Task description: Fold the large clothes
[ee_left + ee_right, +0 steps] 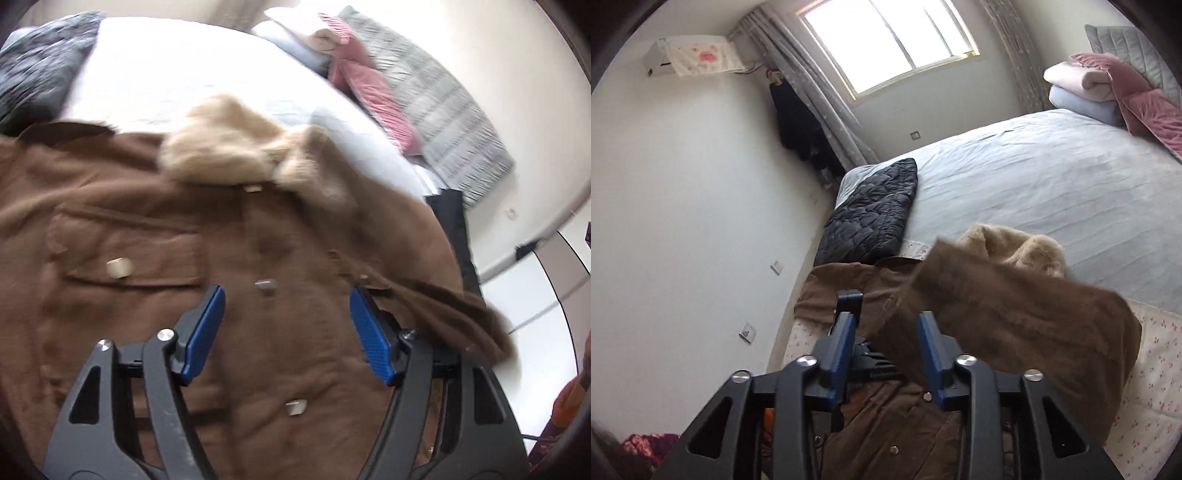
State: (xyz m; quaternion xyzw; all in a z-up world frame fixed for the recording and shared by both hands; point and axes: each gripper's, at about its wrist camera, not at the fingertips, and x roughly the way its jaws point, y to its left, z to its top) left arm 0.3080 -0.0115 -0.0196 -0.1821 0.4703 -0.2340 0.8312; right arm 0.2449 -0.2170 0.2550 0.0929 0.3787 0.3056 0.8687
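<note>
A large brown jacket [229, 236] with a tan fleece collar [225, 147] lies front-up on the bed, showing a chest pocket and metal snaps. My left gripper [287, 295] is open just above the jacket's chest, with nothing between its blue pads. In the right wrist view the jacket [897, 424] lies below, and its brown sleeve [1008, 314] is in the air, blurred, folded across toward the body. My right gripper [886, 321] is open; the sleeve's end lies by its right pad, not pinched. The collar [1012, 247] shows behind the sleeve.
The bed [1052, 177] has a pale blue sheet. A dark quilted jacket [871, 214] lies at its far left corner. Folded blankets and a pink pillow [1108, 88] sit by the grey headboard [439, 110]. A wall [683, 221] runs close on the left.
</note>
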